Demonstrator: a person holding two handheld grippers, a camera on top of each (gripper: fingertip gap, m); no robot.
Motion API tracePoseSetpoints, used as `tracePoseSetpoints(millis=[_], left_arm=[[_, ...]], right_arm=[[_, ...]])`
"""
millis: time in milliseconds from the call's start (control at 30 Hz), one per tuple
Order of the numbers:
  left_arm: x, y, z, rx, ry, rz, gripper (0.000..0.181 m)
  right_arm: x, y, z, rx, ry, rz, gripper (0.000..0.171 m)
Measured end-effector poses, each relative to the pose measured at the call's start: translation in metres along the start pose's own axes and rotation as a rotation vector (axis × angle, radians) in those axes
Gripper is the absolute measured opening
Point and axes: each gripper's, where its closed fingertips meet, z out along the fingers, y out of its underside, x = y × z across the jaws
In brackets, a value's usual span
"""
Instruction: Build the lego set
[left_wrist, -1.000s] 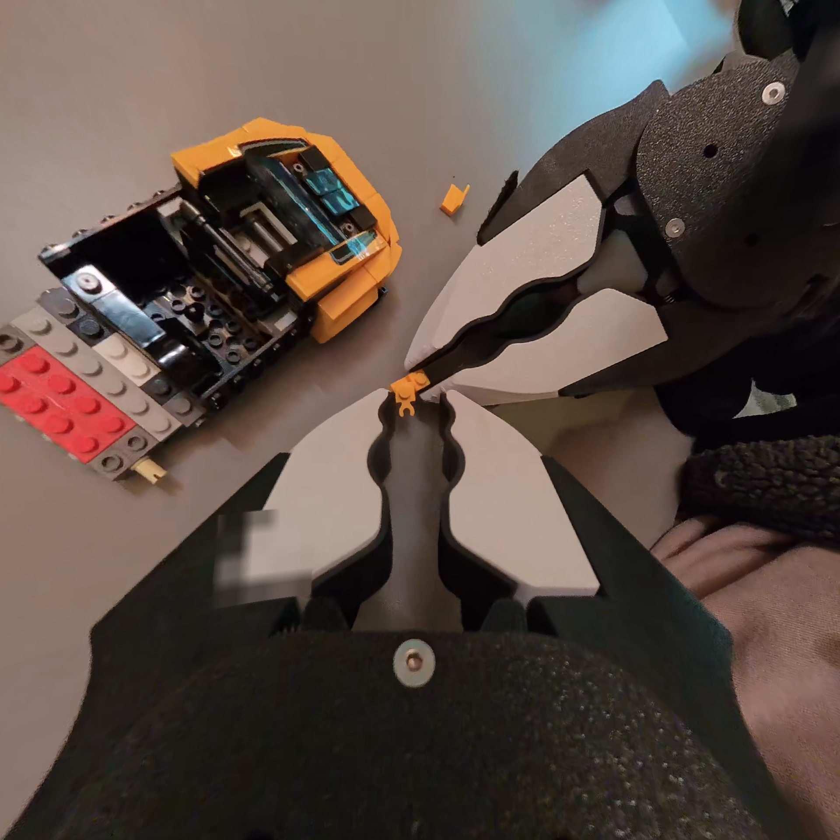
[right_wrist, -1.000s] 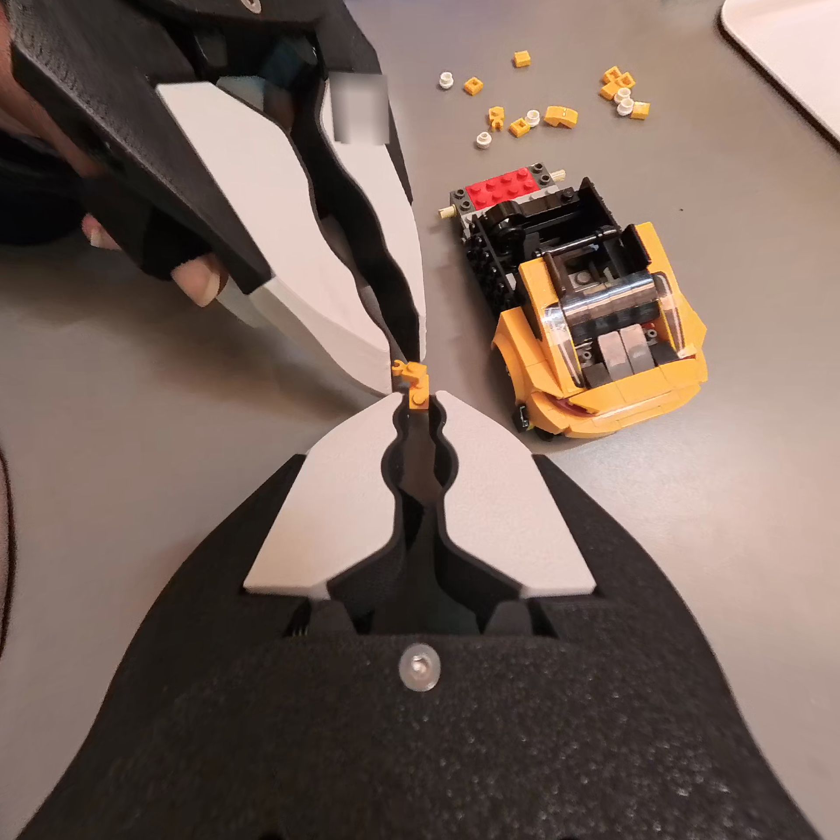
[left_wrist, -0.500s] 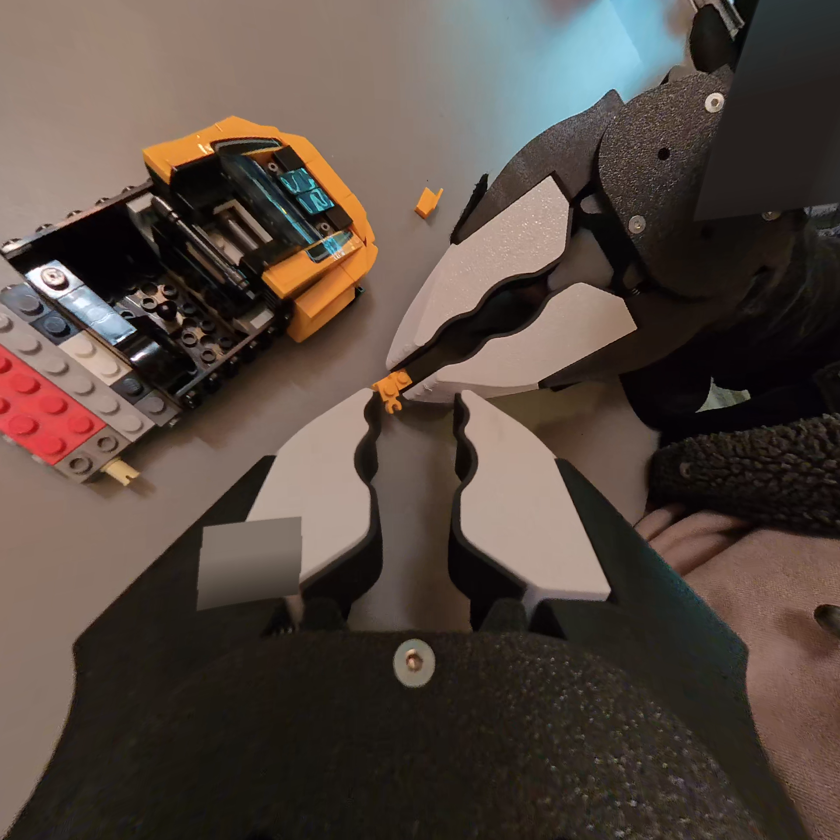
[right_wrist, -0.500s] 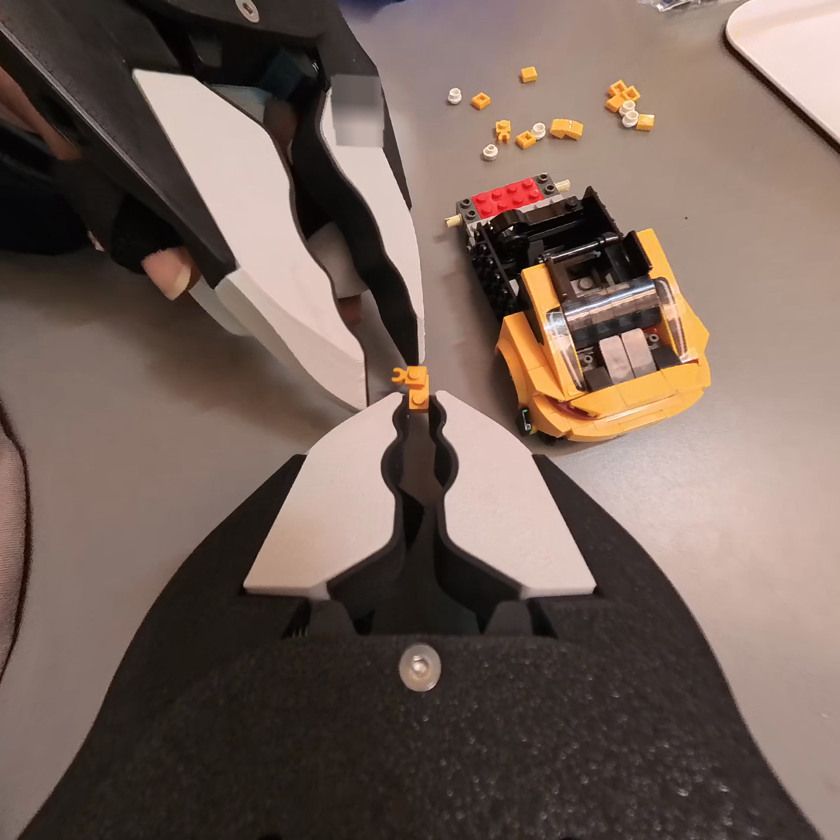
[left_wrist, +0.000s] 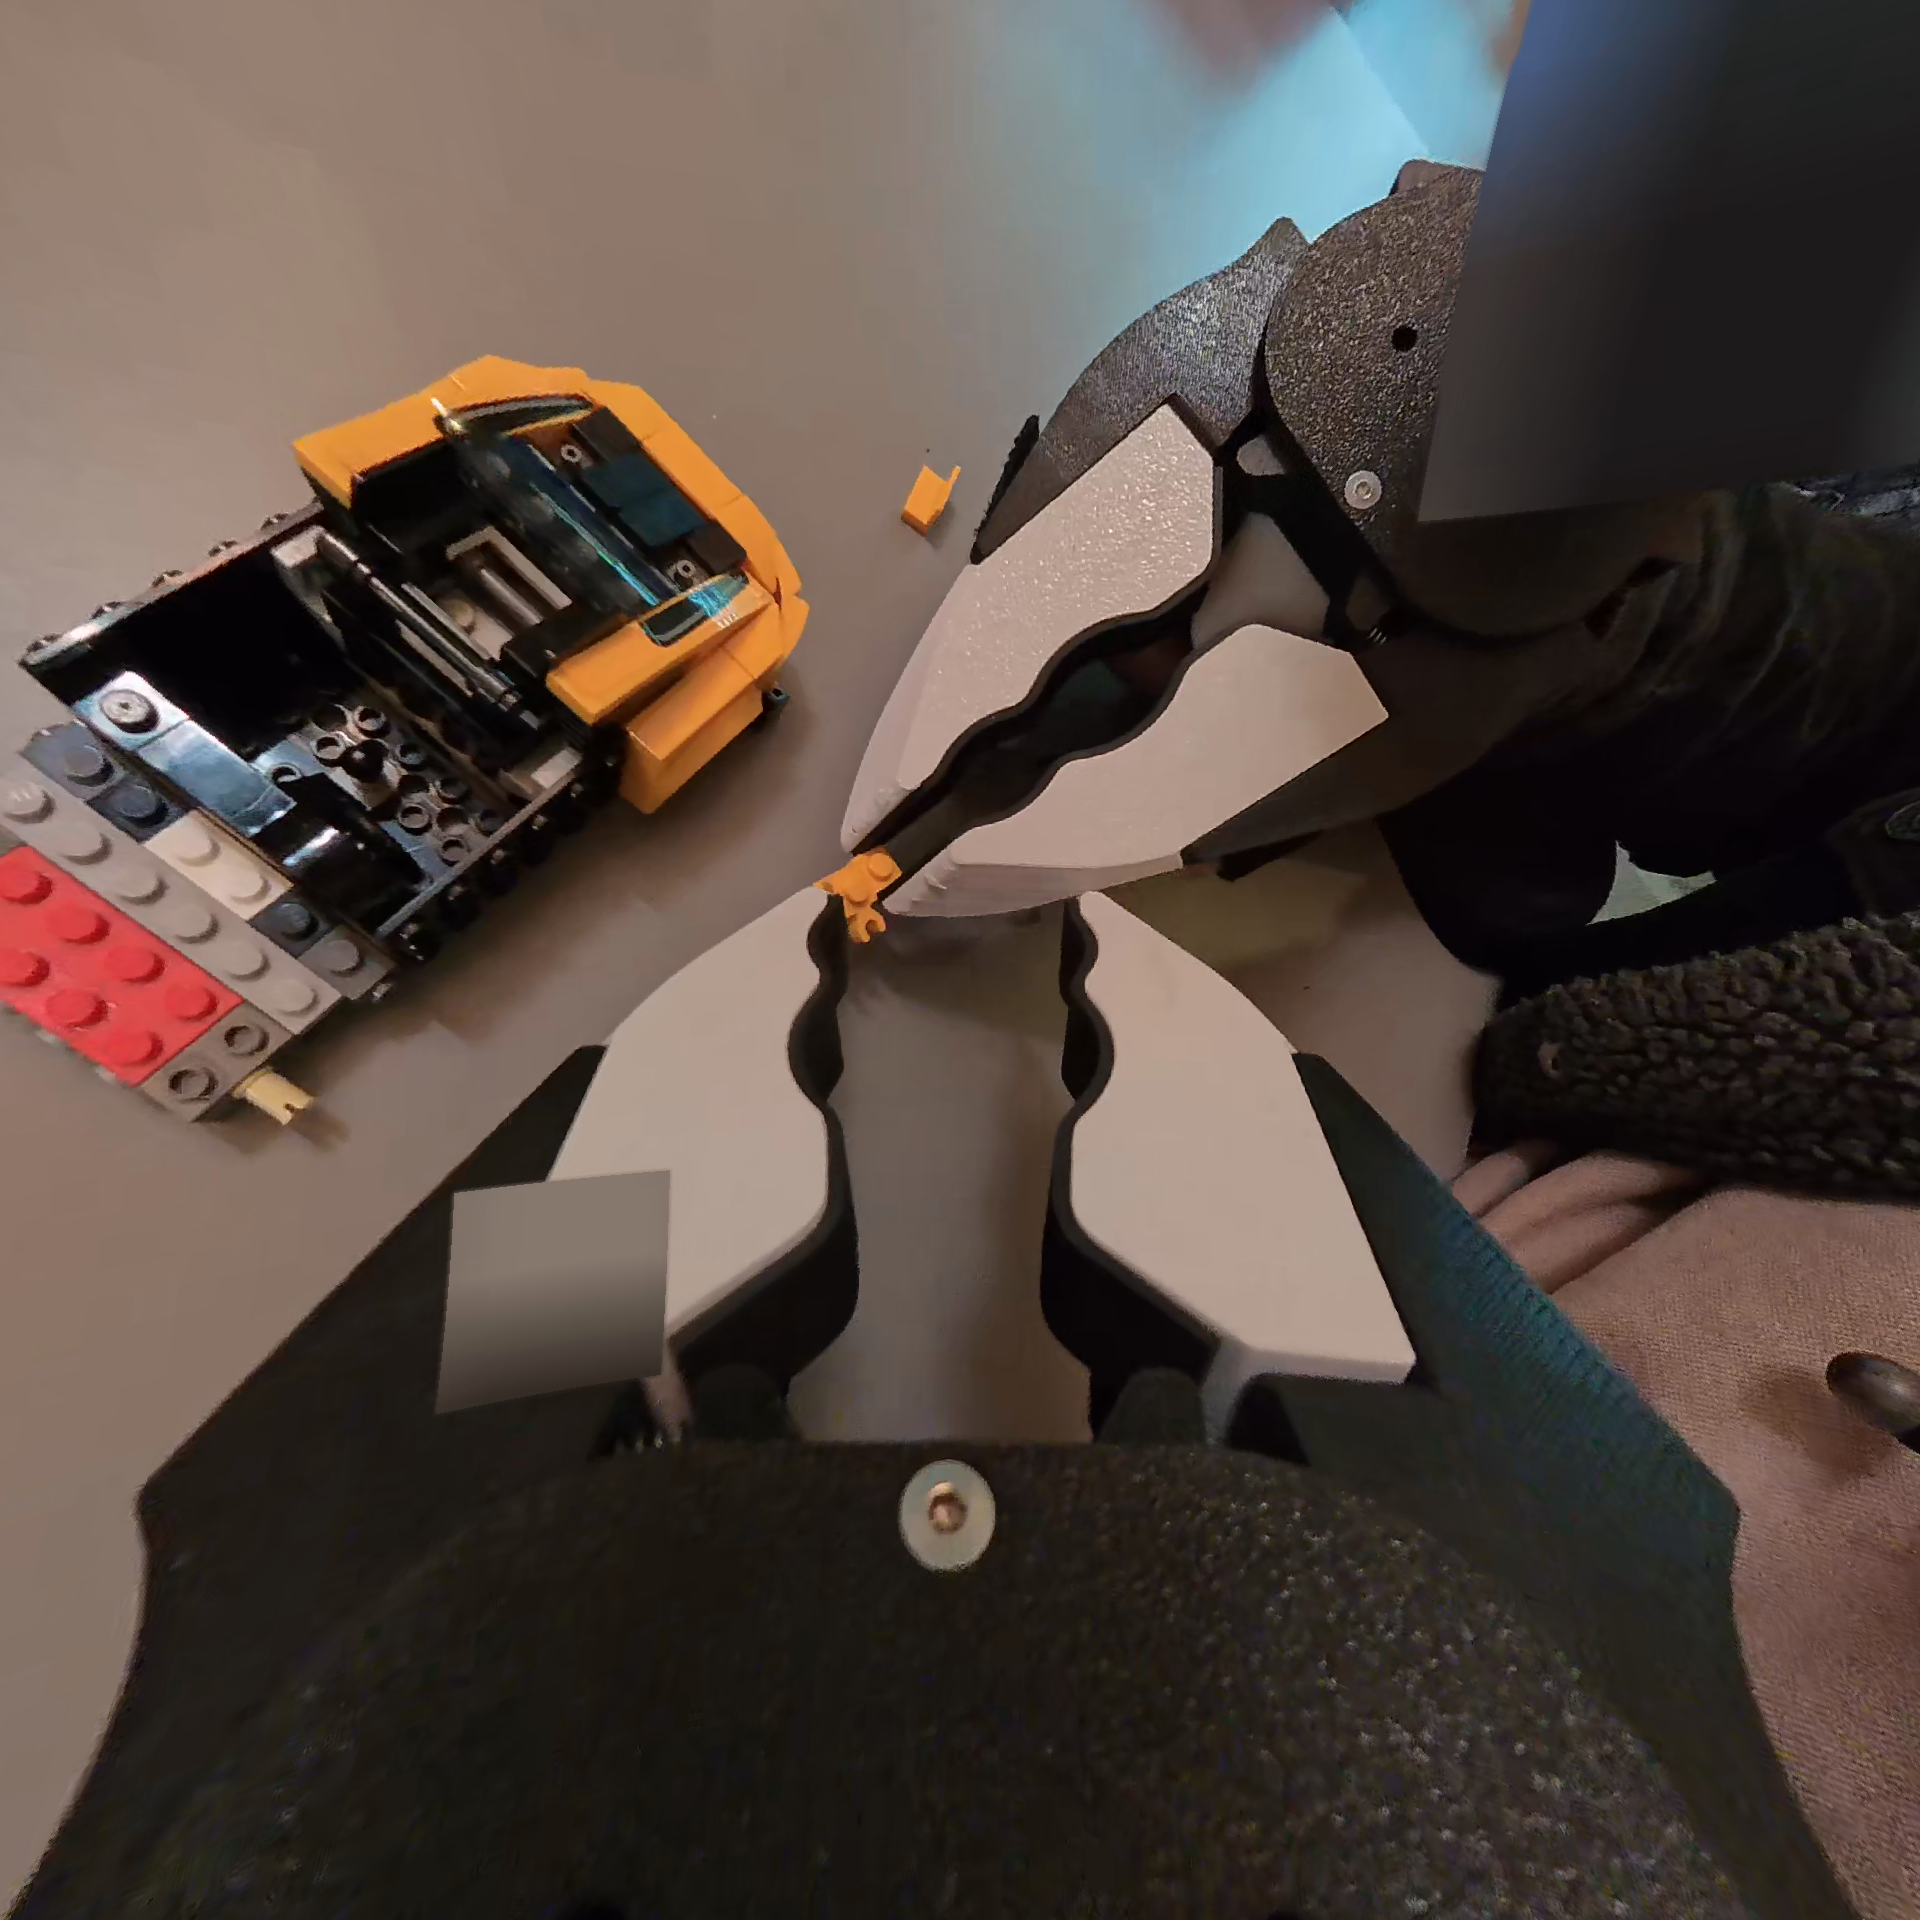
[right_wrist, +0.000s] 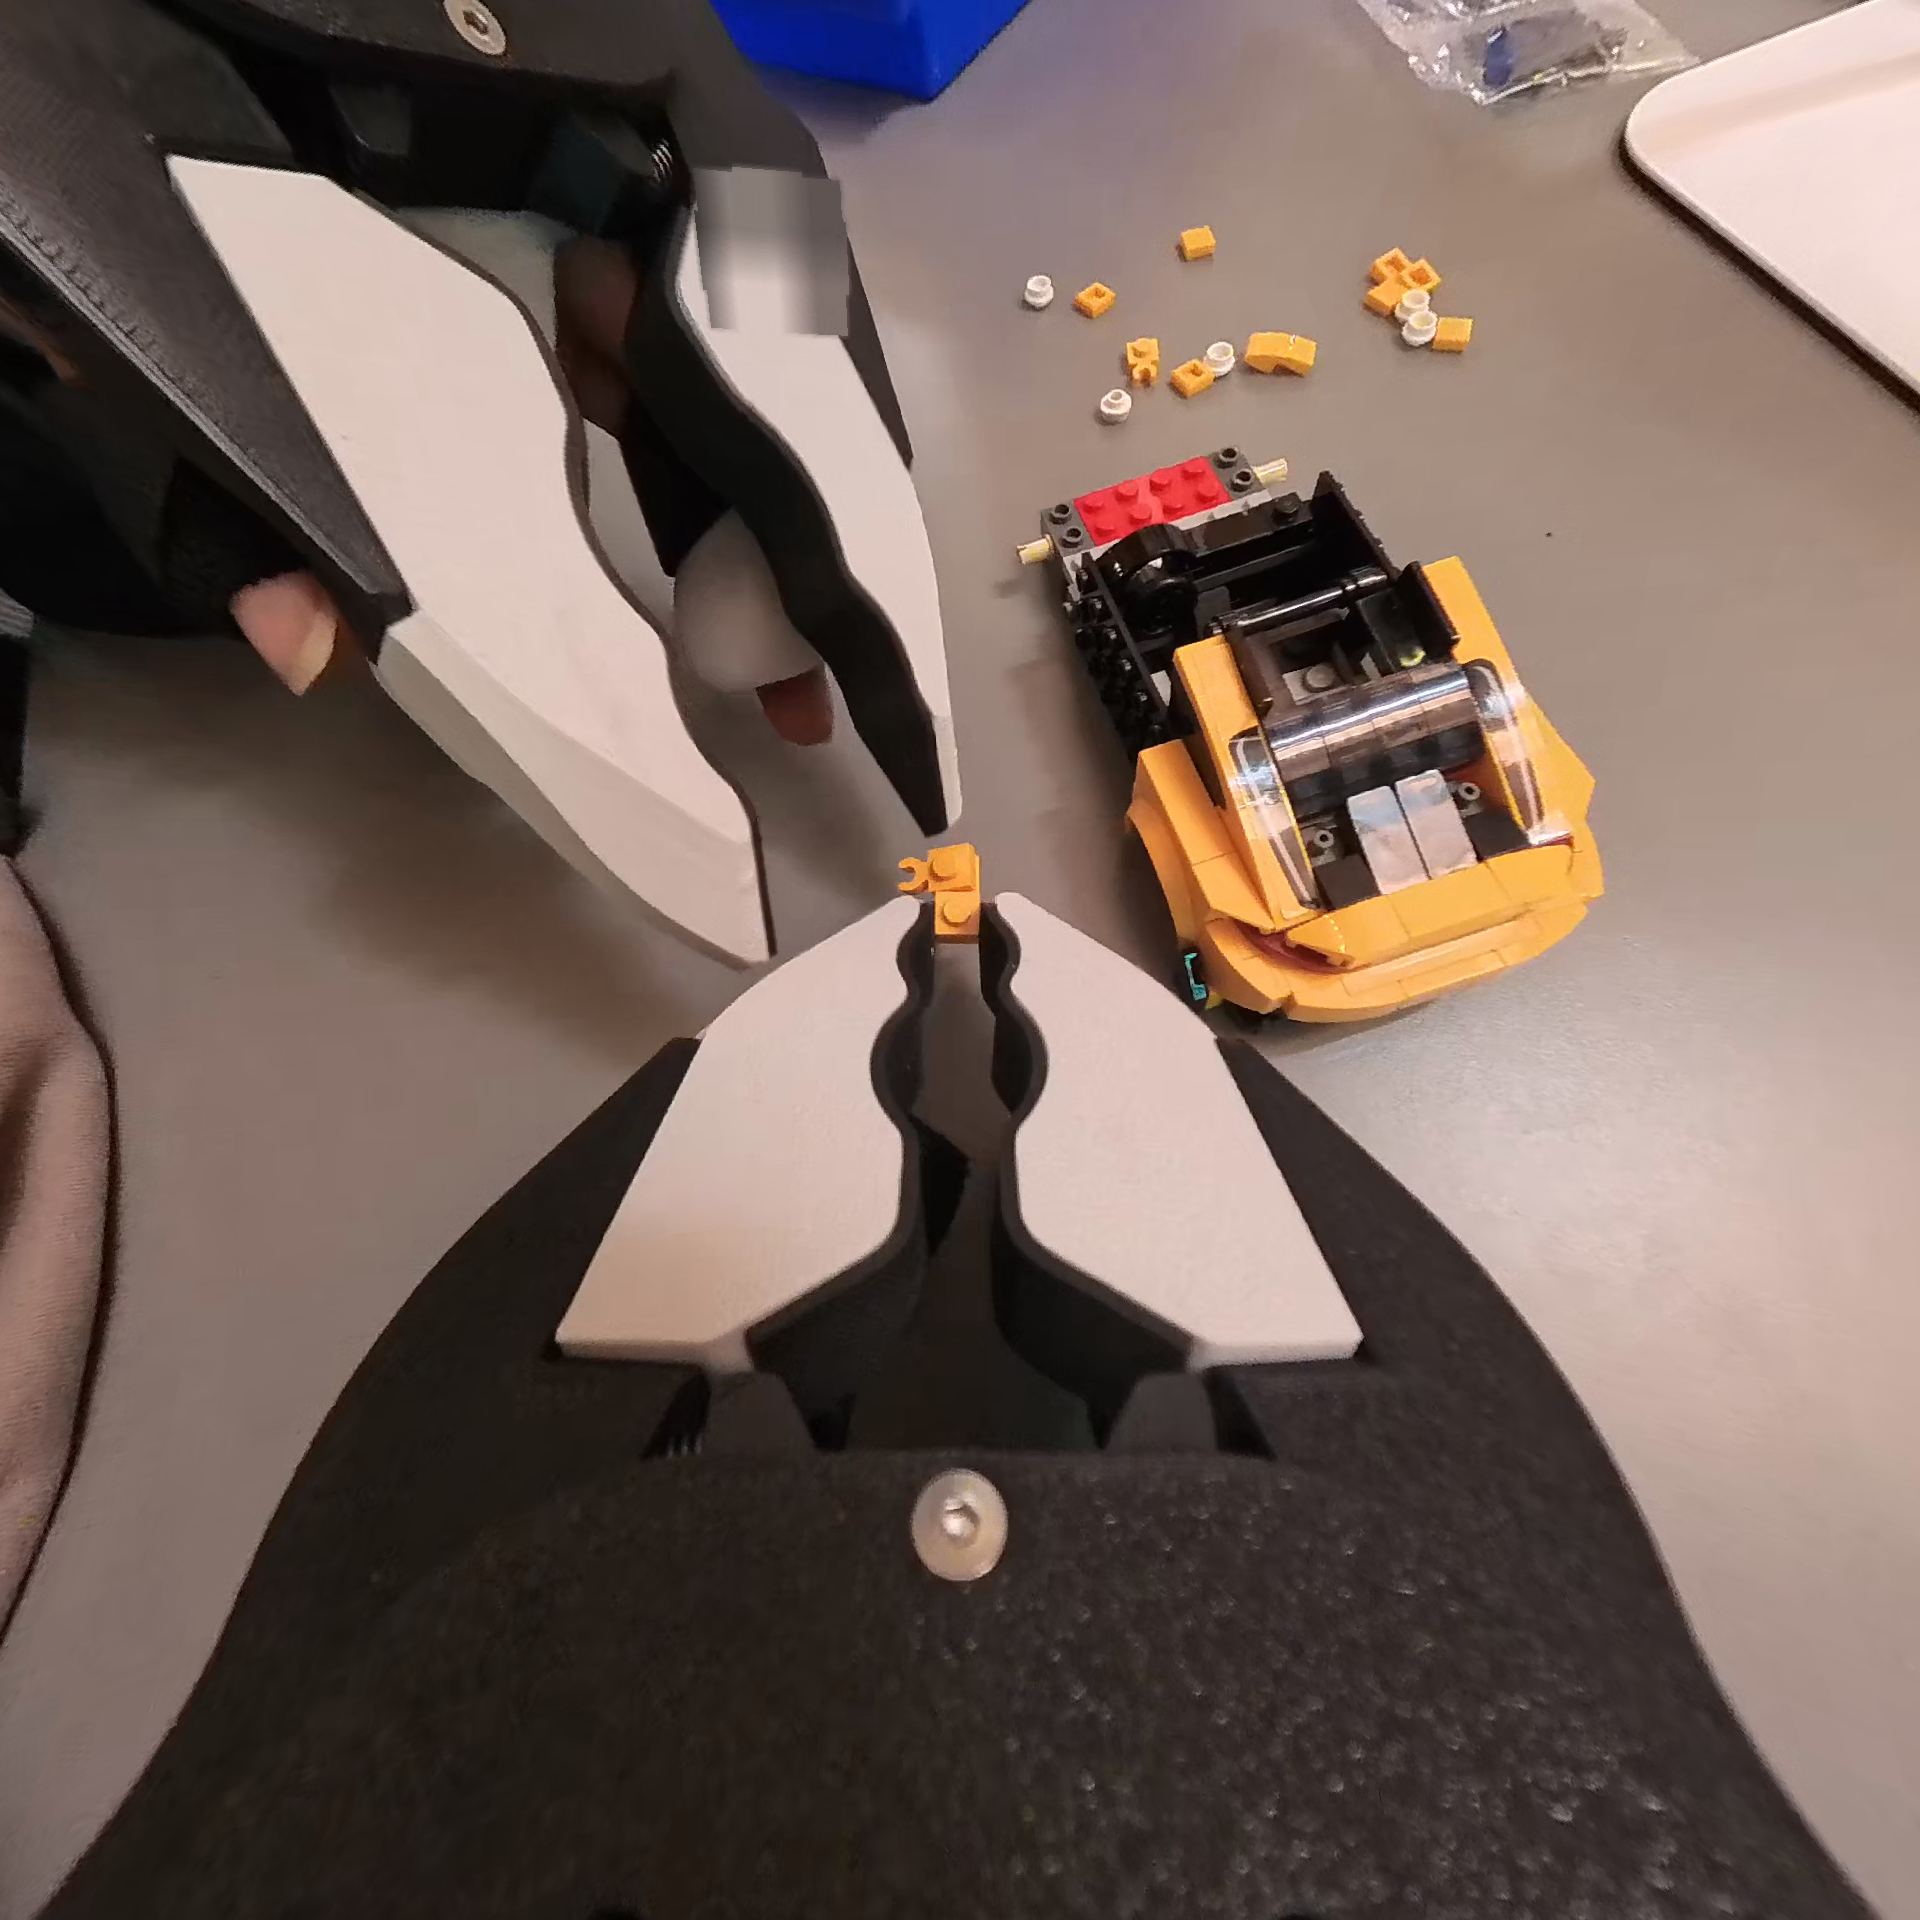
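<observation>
A half-built orange and black Lego car (left_wrist: 416, 675) with a red plate at its rear lies on the grey table; it also shows in the right wrist view (right_wrist: 1330, 748). My right gripper (right_wrist: 956, 914) is shut on a small orange clip assembly (right_wrist: 951, 888), held above the table; this same piece shows in the left wrist view (left_wrist: 860, 883). My left gripper (left_wrist: 945, 914) is open, its jaws wide apart, its left fingertip just beside the piece. It also shows in the right wrist view (right_wrist: 852, 862), just above and left of the piece.
Several loose orange and white small pieces (right_wrist: 1247, 332) lie beyond the car. One orange piece (left_wrist: 928, 501) lies near the right gripper's body. A white tray (right_wrist: 1797, 187), a clear bag (right_wrist: 1527, 42) and a blue box (right_wrist: 873, 36) sit at the far edge. A sleeve (left_wrist: 1714, 1299) lies at right. My left and right fingertips are right by each other.
My left gripper has opened and let go of the orange piece, and has drawn back a little. My right gripper keeps its hold on the piece.
</observation>
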Motion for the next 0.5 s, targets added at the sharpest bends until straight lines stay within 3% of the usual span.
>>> tracePoseSetpoints(millis=[200, 500], left_arm=[[-0.003, -0.004, -0.01, 0.031, -0.003, 0.007, 0.04], [-0.006, 0.0, -0.022, 0.097, 0.265, -0.343, 0.032]], right_arm=[[-0.002, -0.005, -0.003, 0.035, -0.005, -0.025, 0.008], [-0.02, -0.017, -0.006, 0.107, -0.043, -0.16, 0.008]])
